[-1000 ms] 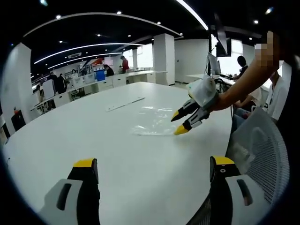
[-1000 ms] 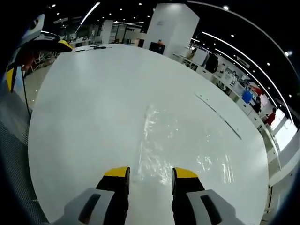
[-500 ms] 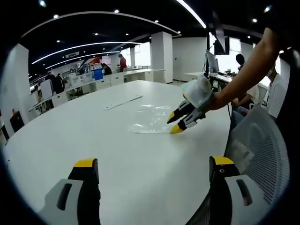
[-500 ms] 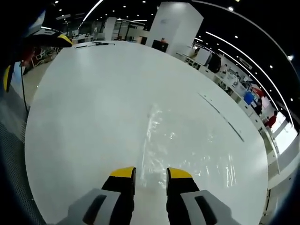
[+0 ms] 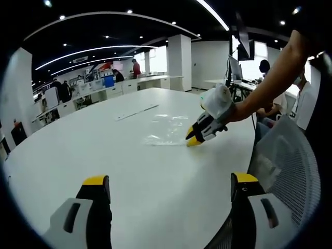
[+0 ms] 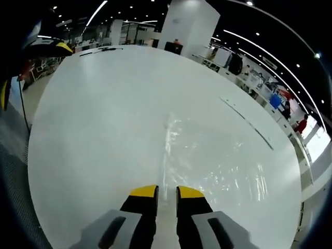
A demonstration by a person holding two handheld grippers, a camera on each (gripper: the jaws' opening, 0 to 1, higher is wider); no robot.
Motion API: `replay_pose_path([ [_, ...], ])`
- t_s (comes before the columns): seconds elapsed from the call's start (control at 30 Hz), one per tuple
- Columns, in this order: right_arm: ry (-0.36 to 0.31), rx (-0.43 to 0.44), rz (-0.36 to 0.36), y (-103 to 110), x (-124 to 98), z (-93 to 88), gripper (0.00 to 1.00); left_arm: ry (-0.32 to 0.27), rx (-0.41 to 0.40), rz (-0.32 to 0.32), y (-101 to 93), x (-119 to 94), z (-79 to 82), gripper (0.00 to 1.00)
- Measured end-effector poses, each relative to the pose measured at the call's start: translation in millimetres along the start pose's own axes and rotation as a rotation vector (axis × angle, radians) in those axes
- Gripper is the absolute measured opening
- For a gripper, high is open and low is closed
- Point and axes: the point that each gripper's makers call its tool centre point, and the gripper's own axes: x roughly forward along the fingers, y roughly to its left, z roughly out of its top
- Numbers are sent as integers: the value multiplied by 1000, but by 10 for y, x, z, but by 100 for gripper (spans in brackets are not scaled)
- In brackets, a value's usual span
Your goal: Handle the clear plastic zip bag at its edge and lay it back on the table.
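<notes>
- Two yellow-tipped jaws of the right gripper (image 6: 166,192) nearly meet at the near edge of the clear zip bag (image 6: 207,166), flat on the white worktop (image 6: 98,119).
- Left gripper (image 5: 168,181) jaws stand wide apart, holding nothing.

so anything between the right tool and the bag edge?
Nothing visible. The right tool sits at the near edge of the clear zip bag, jaws nearly closed around it; whether they pinch it is unclear. Bare table surrounds it.

Open-plan office w/ ceiling strip lights (image 5: 88,52)

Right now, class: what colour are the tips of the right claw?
Yellow tips on the right claw, clearest in the right gripper view.
</notes>
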Motion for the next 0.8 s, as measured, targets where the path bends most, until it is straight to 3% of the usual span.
replay_pose_path([
  [0.47,1,124,22,38,1,-14,1,3,0,1,17,-16,-19,96],
  [0.8,7,132,27,14,28,-31,0,1,5,3,41,-18,-13,95],
])
